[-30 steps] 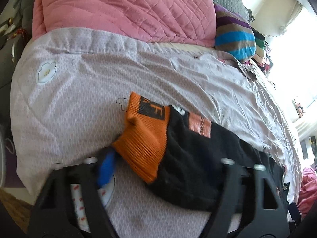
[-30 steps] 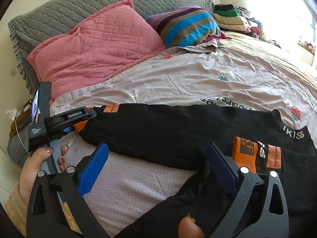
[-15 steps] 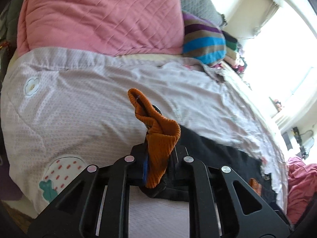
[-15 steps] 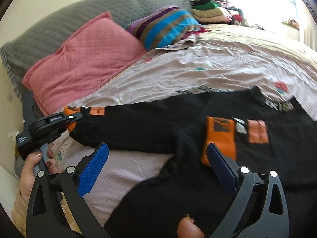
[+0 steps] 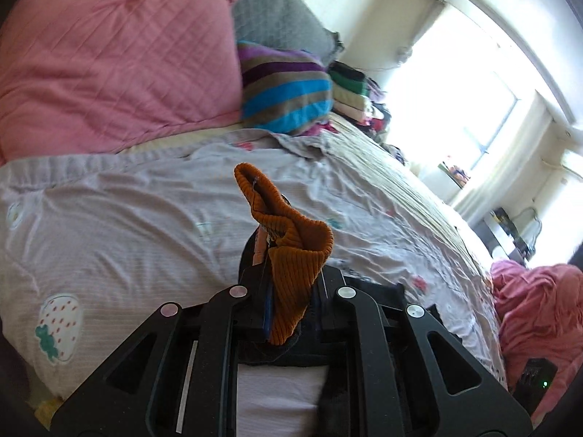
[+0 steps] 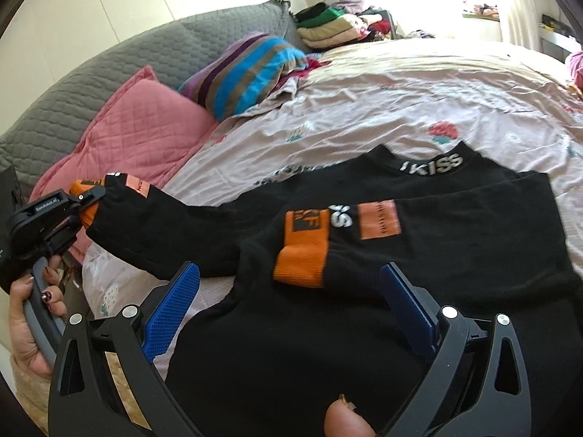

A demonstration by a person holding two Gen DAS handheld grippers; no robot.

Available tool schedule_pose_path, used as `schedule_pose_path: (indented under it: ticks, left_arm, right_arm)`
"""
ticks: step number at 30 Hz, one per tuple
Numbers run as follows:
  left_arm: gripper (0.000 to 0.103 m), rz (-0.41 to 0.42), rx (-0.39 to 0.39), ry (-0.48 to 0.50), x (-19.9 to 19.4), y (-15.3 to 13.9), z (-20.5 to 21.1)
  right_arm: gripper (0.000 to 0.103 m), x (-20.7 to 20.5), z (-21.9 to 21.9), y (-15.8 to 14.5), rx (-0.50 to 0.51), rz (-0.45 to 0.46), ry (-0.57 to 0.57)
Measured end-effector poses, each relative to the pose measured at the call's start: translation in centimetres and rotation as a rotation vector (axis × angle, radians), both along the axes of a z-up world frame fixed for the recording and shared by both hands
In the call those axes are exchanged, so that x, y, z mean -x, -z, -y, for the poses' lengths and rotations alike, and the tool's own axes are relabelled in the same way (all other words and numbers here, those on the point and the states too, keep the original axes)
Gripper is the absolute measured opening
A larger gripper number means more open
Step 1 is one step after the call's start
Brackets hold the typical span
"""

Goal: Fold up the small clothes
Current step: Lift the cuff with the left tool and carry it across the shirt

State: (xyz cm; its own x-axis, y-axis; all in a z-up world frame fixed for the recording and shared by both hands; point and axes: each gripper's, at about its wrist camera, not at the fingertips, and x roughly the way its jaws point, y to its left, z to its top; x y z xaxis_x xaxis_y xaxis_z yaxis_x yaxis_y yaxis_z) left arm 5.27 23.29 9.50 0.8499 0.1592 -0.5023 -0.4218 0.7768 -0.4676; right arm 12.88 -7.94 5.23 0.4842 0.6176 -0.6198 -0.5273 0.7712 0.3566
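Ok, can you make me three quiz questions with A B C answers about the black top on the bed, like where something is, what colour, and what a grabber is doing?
1. Where does the folded-over sleeve's cuff lie?
A. On the pink pillow
B. On the front of the black top
C. On the floor

2. What colour are the cuffs?
A. Orange
B. Green
C. White

3. What is the left gripper doing?
A. Open above the sheet
B. Shut on nothing
C. Shut on a sleeve cuff

Answers:
B, the folded sleeve's cuff rests on the black top.
A, both cuffs are orange ribbing.
C, the left gripper pinches the other sleeve cuff, held clear of the sheet.
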Motion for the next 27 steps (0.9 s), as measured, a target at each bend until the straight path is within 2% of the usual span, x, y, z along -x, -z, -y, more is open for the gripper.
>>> schedule_pose_path:
  ticks: [7, 11, 27]
  left_arm:
    - [0.008, 0.005, -0.046, 0.085, -2.0, -2.1, 4.0]
    - [0.008, -0.007, -0.071, 0.139, -3.1, -2.7, 6.7]
    - [0.008, -0.077, -0.079, 0.332, -6.5, -1.1, 14.2]
  right_arm:
    - [0.098, 0.2, 2.6, -1.3, -0.019, 0.031, 0.021]
    - [0.098, 0.6, 4.1, -2.0, 0.004, 0.078, 0.037]
    - [0.098, 0.0, 11.2, -1.7, 0.002, 0.079, 0.162]
